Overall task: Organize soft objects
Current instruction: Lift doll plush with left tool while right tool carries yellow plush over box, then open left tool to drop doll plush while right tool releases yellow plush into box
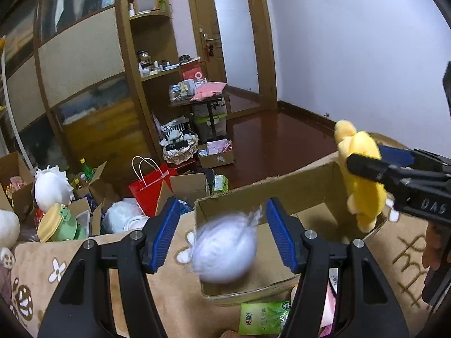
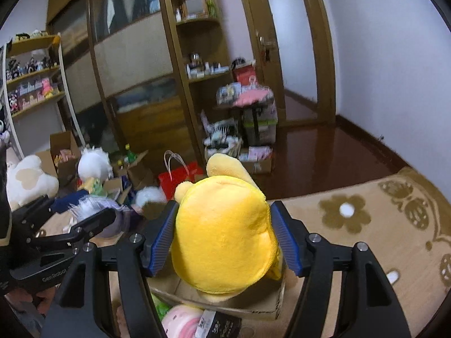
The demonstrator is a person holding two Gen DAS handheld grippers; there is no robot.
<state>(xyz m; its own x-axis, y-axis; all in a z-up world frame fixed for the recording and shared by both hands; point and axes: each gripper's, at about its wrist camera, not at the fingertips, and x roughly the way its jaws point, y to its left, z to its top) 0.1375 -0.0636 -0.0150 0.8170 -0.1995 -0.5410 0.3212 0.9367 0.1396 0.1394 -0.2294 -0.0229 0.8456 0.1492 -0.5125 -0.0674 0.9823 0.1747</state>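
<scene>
Your left gripper (image 1: 222, 235) has its jaws spread wide, with one white fluffy ball (image 1: 225, 249) between the blue pads. The ball is blurred, and it looks clear of both pads, so you seem to have no grip on it. It sits over the near left corner of the one open cardboard box (image 1: 282, 186), which rests on the tan flowered blanket (image 1: 169, 295).

Your right gripper (image 2: 224, 238) has its jaws pressed against both sides of one yellow plush toy (image 2: 222, 231) and holds it. From the left wrist view, that toy (image 1: 360, 180) hangs over the right end of the same box.

Beyond the blanket's far edge you can count two white plush toys (image 1: 50, 186), one green frog toy (image 1: 63, 221) and one red paper bag (image 1: 150, 187) among several smaller cartons. One green packet (image 1: 263, 318) lies just in front of the box.
</scene>
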